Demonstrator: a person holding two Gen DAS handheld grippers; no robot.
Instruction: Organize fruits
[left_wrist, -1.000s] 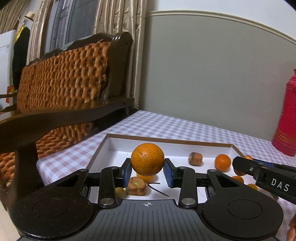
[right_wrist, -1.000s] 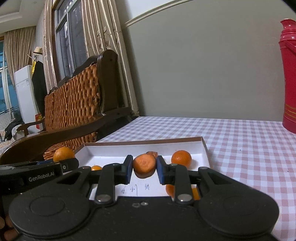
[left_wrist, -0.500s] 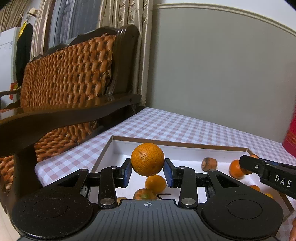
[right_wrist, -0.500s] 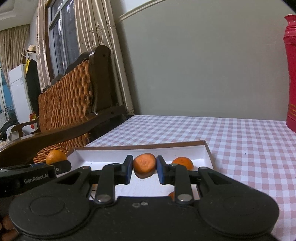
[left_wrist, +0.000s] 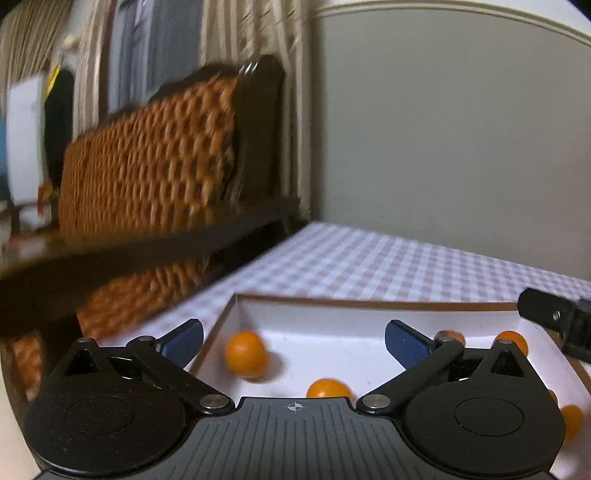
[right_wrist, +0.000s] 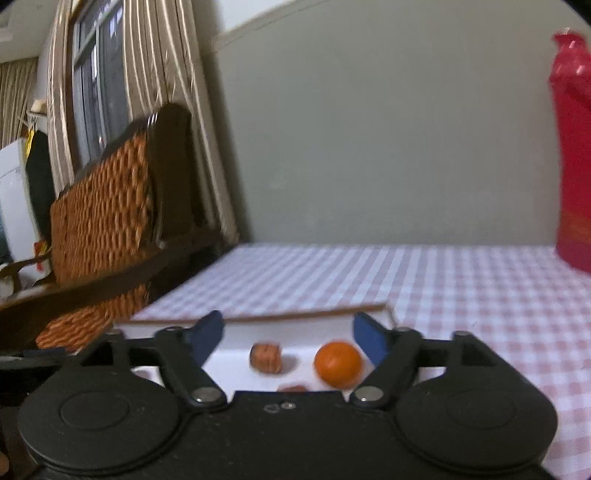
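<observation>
Both claws have sprung wide, dropping the orange (left_wrist: 245, 353) ahead of the left claw (left_wrist: 293, 341) into the white tray (left_wrist: 332, 334), so both fruits look delivered.

Fruits (left_wrist: 245, 353) inside tray (left_wrist: 369, 305) on table (right_wrist: 461, 280) (chair (left_wrist: 155, 155) left, flask (right_wrist: 572, 155) far right).

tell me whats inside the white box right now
Left wrist view: the white box holds loose oranges, one by its left wall. The open left gripper body covers its near part.
</observation>
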